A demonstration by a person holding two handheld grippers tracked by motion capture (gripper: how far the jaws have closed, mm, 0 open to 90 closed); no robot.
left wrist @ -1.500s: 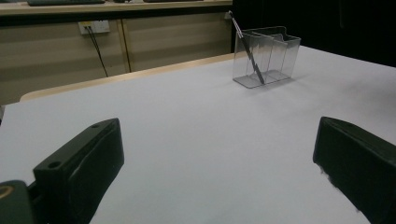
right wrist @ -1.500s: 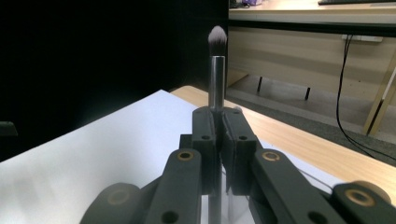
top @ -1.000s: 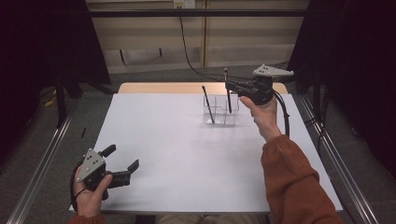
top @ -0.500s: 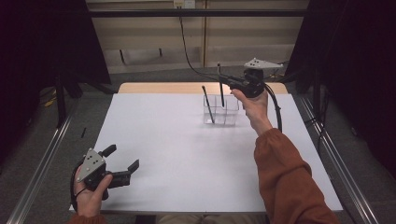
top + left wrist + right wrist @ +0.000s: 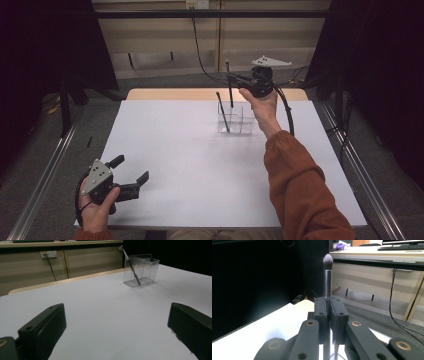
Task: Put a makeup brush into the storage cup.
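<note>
At the left of the high view, the left gripper (image 5: 131, 176) rests low over the near-left corner of the white table (image 5: 180, 165), its jaws spread wide with nothing between them; the left gripper view shows the same two black jaws standing far apart over bare tabletop.

Farther right, near the far edge of the table, stands a clear divided holder (image 5: 236, 119). One thin dark brush (image 5: 223, 112) sits in its left compartment, its long axis leaning, lower end down in the holder and upper end tilted up and to the left. In the left gripper view this leaning brush (image 5: 130, 265) rests against the holder's (image 5: 143, 268) wall.

Right of that, the right gripper (image 5: 234, 79) is held above the holder, clenched on a makeup brush (image 5: 229, 84). The brush's long axis runs close to upright, handle hanging down toward the holder, bristle end pointing up. In the right gripper view the jaws are pressed together on the makeup brush (image 5: 327, 277), its silver ferrule and soft rounded tuft rising straight above them.
</note>
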